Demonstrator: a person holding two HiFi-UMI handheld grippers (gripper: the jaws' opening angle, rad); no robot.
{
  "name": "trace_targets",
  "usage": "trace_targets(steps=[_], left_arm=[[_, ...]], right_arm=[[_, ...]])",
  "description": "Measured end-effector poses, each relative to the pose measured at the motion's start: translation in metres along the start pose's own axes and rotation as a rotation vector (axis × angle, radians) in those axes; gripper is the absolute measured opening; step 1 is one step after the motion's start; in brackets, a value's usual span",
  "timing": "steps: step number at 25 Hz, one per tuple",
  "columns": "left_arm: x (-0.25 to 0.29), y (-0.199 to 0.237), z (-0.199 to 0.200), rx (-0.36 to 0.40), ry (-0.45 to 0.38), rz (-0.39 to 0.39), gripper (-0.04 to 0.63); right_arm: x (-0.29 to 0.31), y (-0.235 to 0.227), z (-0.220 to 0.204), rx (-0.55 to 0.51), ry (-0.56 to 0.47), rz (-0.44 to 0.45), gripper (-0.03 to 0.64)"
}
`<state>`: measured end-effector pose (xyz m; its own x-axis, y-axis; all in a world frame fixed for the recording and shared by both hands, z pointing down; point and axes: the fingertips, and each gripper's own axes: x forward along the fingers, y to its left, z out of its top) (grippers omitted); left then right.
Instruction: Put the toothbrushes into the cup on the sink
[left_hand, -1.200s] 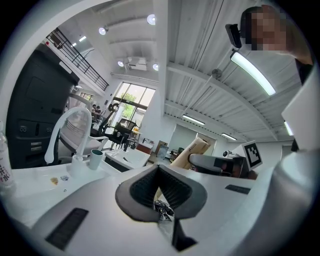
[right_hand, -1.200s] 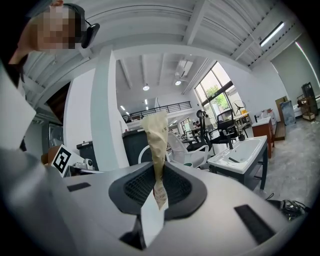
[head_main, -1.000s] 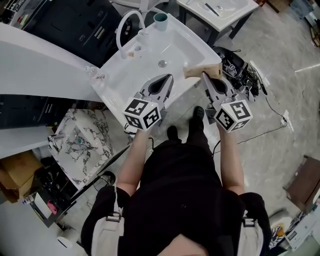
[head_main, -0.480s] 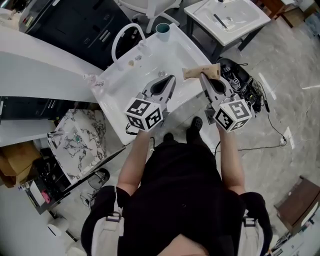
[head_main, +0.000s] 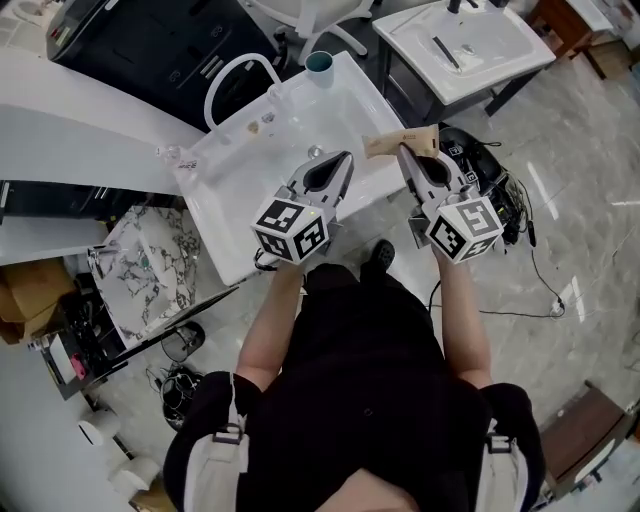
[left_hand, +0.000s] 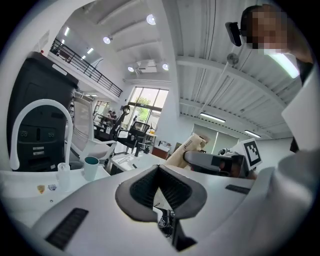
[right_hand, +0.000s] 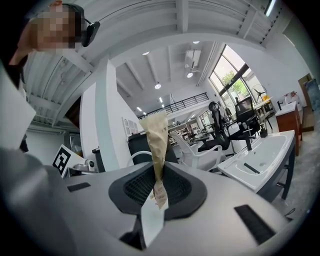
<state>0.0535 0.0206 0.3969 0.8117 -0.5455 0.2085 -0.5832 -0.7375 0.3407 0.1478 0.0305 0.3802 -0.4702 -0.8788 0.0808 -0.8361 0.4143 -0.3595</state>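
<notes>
The toothbrush packet (head_main: 402, 143), a tan paper sleeve with small print, is clamped in the right gripper (head_main: 405, 153). In the right gripper view the two jaws press on the packet (right_hand: 156, 142) from both sides, near its lower end, and most of the sleeve stands up past the fingertips. From the head view the packet lies roughly level above the sink's (head_main: 240, 175) right edge, close to the front corner, with one end reaching out past the rim.

The cup (head_main: 320, 63), teal and upright, stands on the far corner of the sink top, well apart from the packet. A white arched faucet (head_main: 222, 82) rises from the back edge, to the left of the cup.

The left gripper (head_main: 347, 158) hangs over the basin, its tips near the drain (head_main: 314, 152). In its own view the jaws meet with nothing between them (left_hand: 159, 172); the cup (left_hand: 91, 167) and faucet (left_hand: 36, 107) show off to the left, and the packet (left_hand: 189, 148) and the other gripper to the right.

A second sink (head_main: 470, 48) stands beyond the right edge of the first.
</notes>
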Motion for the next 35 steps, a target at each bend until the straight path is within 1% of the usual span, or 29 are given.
trace_targets(steps=[8,15,23,35], left_arm=[[0.021,-0.013,-0.007,-0.015,0.003,0.043,0.008],[0.022,-0.004,-0.004,-0.02,-0.004,0.076,0.009],[0.03,0.022,0.008,-0.034,-0.033,0.087,0.008],[0.043,0.069,0.046,-0.039,-0.097,0.095,0.008]], right_arm=[[-0.003,-0.024,0.001,0.016,0.025,0.042,0.061],[0.015,-0.03,-0.002,0.025,0.049,0.073,0.061],[0.048,-0.031,0.01,-0.003,0.055,0.093,0.061],[0.108,-0.033,0.04,-0.067,0.056,0.121,0.061]])
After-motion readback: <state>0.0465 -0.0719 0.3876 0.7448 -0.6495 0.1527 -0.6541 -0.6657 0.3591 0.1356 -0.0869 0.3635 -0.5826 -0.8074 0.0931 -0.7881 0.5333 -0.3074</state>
